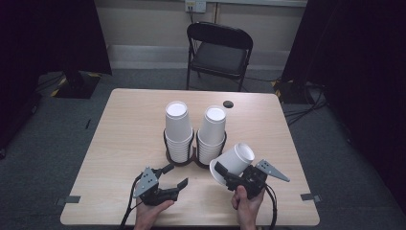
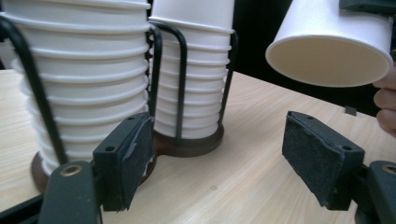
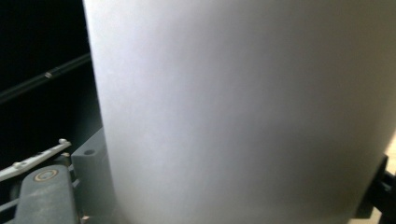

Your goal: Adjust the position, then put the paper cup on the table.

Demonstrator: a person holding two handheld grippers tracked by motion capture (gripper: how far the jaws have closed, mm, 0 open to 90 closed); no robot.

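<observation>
One paper cup [image 1: 233, 160] is being held in the right gripper [image 1: 238, 177], beside two stacks of cups.

The right gripper's jaws are clamping the single white cup, which is hanging tilted above the desk [image 1: 129, 124], its base pointing up and away, just right of the stacks. The left gripper [image 1: 173, 176] is hovering low over the desk with its jaws spread wide and gripping nothing. Two stacks are standing mid-desk, the left stack [image 1: 178, 130] and the right stack [image 1: 211, 134], each in one of two dark wire holders [image 1: 180, 155]. One folding chair [image 1: 218, 52] is standing beyond the desk.
</observation>
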